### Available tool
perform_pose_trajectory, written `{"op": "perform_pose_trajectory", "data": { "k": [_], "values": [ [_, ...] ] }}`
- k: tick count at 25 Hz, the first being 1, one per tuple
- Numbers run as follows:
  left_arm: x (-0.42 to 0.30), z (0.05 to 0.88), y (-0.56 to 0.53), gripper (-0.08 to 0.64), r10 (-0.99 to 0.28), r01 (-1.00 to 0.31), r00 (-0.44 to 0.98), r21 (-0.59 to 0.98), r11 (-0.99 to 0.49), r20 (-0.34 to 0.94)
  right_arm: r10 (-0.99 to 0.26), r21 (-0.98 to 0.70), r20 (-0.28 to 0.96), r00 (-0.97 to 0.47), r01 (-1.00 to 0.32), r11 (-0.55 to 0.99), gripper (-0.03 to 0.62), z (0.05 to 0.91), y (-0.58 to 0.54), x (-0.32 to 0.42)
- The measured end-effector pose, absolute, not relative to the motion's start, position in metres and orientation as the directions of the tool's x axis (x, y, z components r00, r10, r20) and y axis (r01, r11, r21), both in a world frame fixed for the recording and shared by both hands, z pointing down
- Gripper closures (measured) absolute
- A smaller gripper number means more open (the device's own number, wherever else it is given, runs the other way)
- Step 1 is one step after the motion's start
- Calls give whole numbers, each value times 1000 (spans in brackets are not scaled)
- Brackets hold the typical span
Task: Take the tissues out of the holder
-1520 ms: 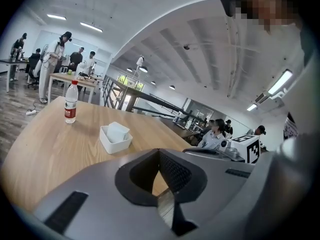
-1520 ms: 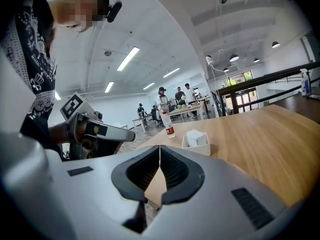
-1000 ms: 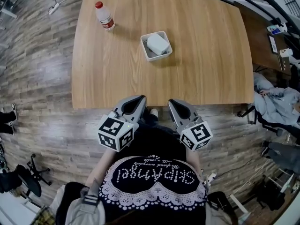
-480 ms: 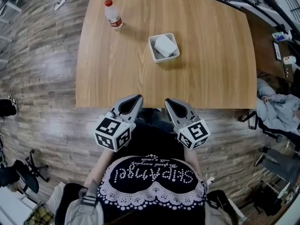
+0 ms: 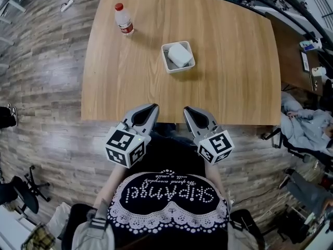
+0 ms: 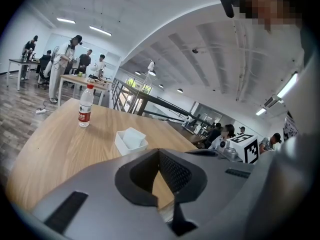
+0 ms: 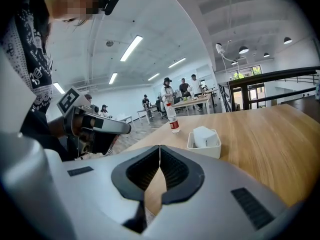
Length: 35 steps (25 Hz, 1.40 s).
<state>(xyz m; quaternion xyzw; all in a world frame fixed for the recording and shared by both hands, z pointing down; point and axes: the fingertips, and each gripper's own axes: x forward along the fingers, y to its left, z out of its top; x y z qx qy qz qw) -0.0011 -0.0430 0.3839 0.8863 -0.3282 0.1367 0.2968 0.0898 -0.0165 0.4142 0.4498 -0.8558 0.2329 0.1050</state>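
Note:
A white square holder (image 5: 173,65) stands near the middle of the wooden table (image 5: 130,82), with a white pack of tissues (image 5: 179,54) lying in it. The holder (image 6: 125,145) with its tissues (image 6: 132,136) also shows in the left gripper view, and the holder (image 7: 204,147) with tissues (image 7: 203,135) in the right gripper view. My left gripper (image 5: 154,108) and right gripper (image 5: 186,110) hover side by side at the table's near edge, well short of the holder. Both are shut with nothing between the jaws.
A clear water bottle with a red cap (image 5: 124,20) stands at the table's far left. A second desk (image 5: 299,46) with small items adjoins on the right. Chairs and clothing (image 5: 307,124) lie on the floor at right. People stand at distant tables (image 6: 75,59).
The view has shifted a little, so the table, holder and bottle sit slightly differently in frame. Both grippers stay shut by the table's near edge.

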Motion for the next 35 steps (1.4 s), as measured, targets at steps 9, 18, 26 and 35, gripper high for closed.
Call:
{"op": "perform_pose_trajectory", "data": {
  "k": [9,18,26,35],
  "values": [
    [-5,386,-50,554,-530,-692,722,440,-573,445,-707,-300,384,-594,-804,513,580,412,-24,90],
    [8,386,-38,554,-490,-663,746,430,-613,452,-729,-301,387,-565,-824,480,580,415,-12,99],
    [7,389,-27,554,-476,-660,747,435,-612,464,-730,-310,391,-560,-827,469,580,418,-3,98],
    [13,387,-23,554,-472,-656,750,429,-621,464,-736,-309,379,-561,-826,471,580,414,0,101]
  ]
}}
